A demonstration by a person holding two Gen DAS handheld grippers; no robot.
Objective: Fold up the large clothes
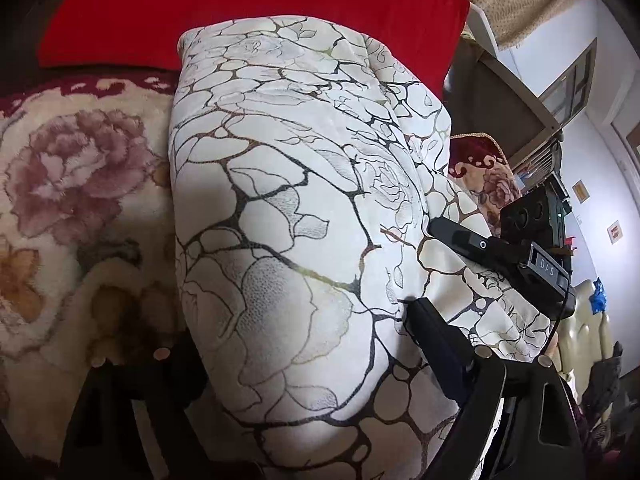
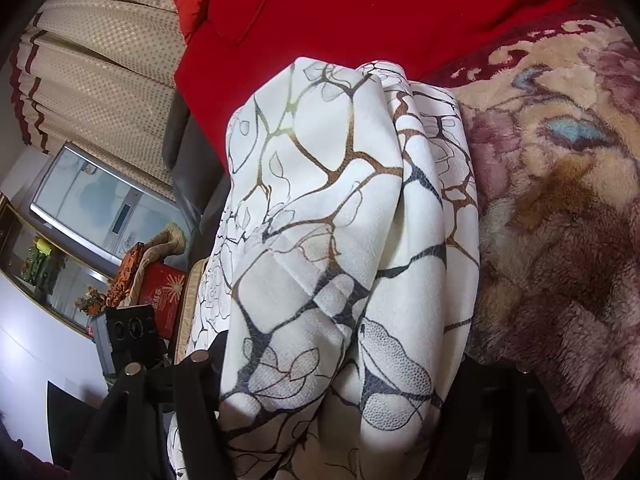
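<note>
The white garment (image 1: 280, 208), printed with dark branching lines and rose outlines, is the landmark here, and it lies bunched in a thick folded heap on a plush floral blanket (image 1: 68, 208). Nearest the left wrist camera, the left gripper (image 1: 296, 344) sits at the garment's near end: the cloth fills the whole space between its two black fingers (image 1: 436, 344) and bulges over them, so the jaws stand fairly wide with fabric between them, though whether they actually clamp it cannot be told. In the right wrist view, the right gripper (image 2: 340, 392) is likewise buried in the garment (image 2: 320, 240), whose folds drape down between its fingers (image 2: 196, 400) and hide the tips; a grip cannot be confirmed. From the left view the right gripper (image 1: 492, 252) appears just beside the garment's right edge, one finger resting against the cloth. The blanket (image 2: 560, 220) spreads out on either side of the garment. Beyond the garment's far end lies a red cushion (image 1: 256, 8), and behind that hangs a beige dotted curtain (image 2: 100, 72).
</note>
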